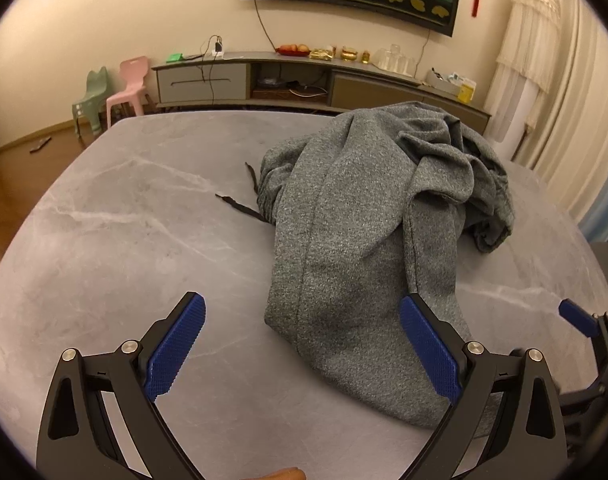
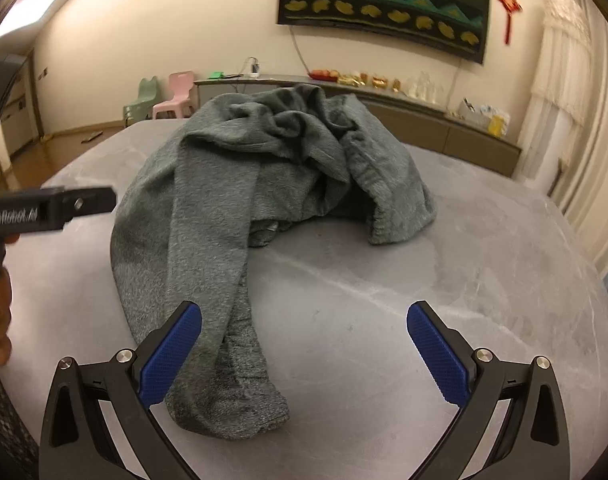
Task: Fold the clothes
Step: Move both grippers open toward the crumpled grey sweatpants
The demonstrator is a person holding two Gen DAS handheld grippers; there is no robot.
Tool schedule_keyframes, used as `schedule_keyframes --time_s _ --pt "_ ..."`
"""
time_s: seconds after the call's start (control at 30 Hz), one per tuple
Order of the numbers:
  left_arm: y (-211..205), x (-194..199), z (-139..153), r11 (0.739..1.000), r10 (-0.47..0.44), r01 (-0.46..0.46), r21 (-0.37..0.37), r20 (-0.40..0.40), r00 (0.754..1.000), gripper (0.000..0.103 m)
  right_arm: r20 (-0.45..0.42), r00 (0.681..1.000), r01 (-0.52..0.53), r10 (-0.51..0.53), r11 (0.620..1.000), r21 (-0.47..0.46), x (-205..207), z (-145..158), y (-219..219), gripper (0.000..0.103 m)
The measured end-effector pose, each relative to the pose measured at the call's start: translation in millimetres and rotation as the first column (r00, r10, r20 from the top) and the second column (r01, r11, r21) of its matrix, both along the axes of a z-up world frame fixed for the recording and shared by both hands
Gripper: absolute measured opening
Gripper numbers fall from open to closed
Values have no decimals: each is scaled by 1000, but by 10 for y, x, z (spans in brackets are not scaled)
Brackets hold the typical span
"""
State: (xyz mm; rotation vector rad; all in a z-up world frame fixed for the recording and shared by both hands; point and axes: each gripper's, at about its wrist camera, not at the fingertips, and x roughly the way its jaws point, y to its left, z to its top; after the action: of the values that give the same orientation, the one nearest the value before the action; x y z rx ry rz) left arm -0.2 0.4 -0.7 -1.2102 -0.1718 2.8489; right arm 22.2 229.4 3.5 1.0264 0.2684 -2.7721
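On the grey marbled table (image 1: 124,220) lies a pair of grey sweatpants (image 1: 355,220), crumpled in a heap with one leg stretched toward the near edge and a dark drawstring (image 1: 240,204) trailing out on the left side. Both tools hover above the table: the left gripper (image 1: 302,344) stands wide with nothing between its blue pads (its right pad overlaps the trouser leg in view), and the right gripper (image 2: 304,348) stands equally wide and empty, the leg's cuff (image 2: 240,408) lying just by its left pad.
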Motion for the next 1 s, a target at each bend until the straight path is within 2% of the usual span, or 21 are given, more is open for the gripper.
schedule_keyframes --time_s 0.13,0.23,0.43,0.63,0.73,0.83,1.0 --pt "5 -3 -9 1000 -5 5 3 2 1000 98 16 1000 18 -18 1000 -19 -70 11 -3 103" --pt "14 -37 -27 999 -29 28 32 30 999 98 9 999 35 -34 994 -101 -51 54 233 103" --pt "-52 -69 -99 994 -16 9 109 59 998 97 25 999 27 -25 997 -74 -75 114 168 103" --pt "-4 -81 -127 996 9 -16 90 81 997 98 7 1000 25 -24 997 -70 -12 151 75 103" --pt "-16 -90 -125 995 12 -21 100 89 996 98 24 1000 21 -19 997 -68 -101 254 13 103" --pt "-38 -122 -122 990 -4 -12 143 108 994 98 29 1000 11 -10 999 -52 -219 415 -6 103" --pt "33 -144 -72 993 12 -25 116 113 993 97 46 999 11 -9 999 -34 -380 509 10 103"
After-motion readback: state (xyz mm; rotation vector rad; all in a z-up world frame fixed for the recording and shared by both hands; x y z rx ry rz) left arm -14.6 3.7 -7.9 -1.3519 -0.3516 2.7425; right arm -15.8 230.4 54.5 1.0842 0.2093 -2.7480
